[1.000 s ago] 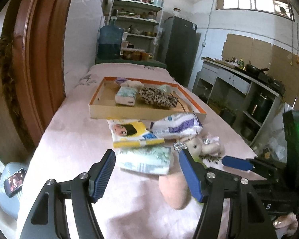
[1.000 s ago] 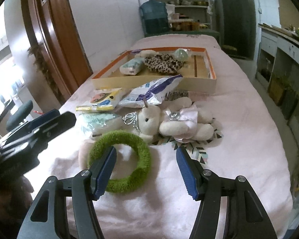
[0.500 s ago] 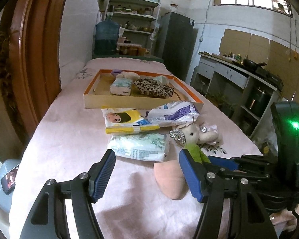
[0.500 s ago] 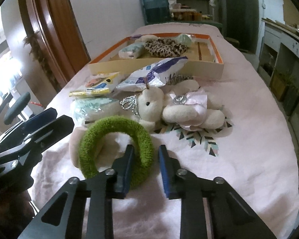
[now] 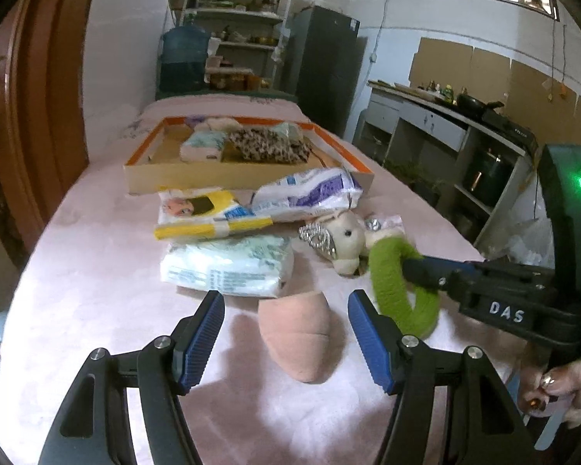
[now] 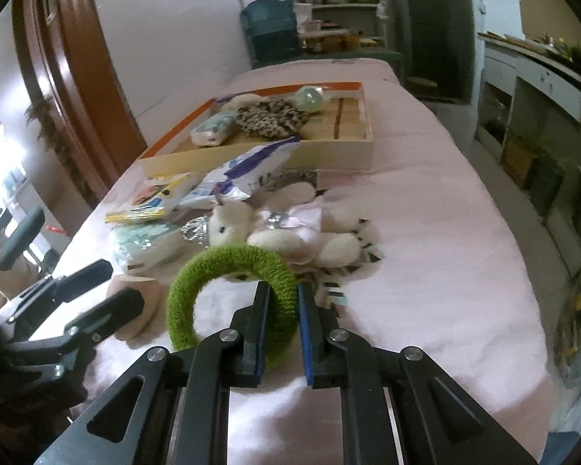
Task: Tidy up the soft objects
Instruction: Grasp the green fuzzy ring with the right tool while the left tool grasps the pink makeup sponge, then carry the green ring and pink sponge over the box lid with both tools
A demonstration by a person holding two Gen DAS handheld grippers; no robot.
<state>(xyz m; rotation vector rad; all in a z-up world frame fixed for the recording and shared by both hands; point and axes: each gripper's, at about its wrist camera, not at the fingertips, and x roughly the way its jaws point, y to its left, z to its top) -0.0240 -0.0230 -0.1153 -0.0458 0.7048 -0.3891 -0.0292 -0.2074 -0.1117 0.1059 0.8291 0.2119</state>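
A fuzzy green ring (image 6: 220,259) stands tilted up off the pink cloth, in front of a white plush bear (image 6: 232,221). My right gripper (image 6: 284,290) has its jaws closing on the ring's near right side, and both pads press on it. In the left wrist view the same ring (image 5: 391,271) hangs from the right gripper (image 5: 418,267). My left gripper (image 5: 284,302) is open, low over the cloth. A peach egg-shaped sponge (image 5: 294,333) lies between its fingers without touching them.
An orange-rimmed cardboard tray (image 5: 213,178) further back holds a leopard-print piece and small packs. In front of it lie a yellow pack (image 5: 205,217), a white-purple bag (image 5: 310,193) and a tissue pack (image 5: 228,267). A hand (image 5: 561,387) holds the right gripper.
The right gripper's jaws went from wide open to closed on the green ring, which now tilts up off the cloth. The left gripper came lower and nearer, with the peach sponge now between its fingers.
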